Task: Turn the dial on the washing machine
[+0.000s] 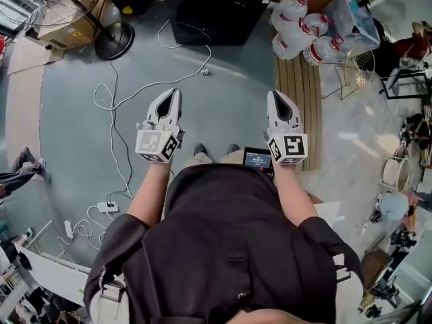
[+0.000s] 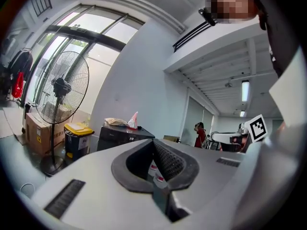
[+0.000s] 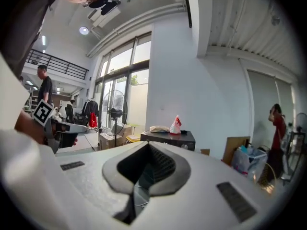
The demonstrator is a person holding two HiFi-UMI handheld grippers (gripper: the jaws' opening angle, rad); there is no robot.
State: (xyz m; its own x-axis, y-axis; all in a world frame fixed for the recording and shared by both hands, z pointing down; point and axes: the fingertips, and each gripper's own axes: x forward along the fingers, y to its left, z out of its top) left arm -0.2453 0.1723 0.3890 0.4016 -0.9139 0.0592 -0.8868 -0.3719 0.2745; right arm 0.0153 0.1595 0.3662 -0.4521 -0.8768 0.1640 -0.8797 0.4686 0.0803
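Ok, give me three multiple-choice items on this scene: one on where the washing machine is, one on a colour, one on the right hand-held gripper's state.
1. In the head view, the washing machine is
A) at the top, near the middle
B) at the bottom edge
C) at the left edge

2. The bin lid beside the fan is
A) red
B) yellow
C) blue

3. The right hand-held gripper is
A) wide open
B) shut on the dial
C) shut, with nothing in it

Answers:
1 A: the dark machine sits top centre, well beyond the gripper tips.
2 B: the left gripper view shows the lid bright yellow.
3 C: its jaws meet in mid-air, far from the machine.
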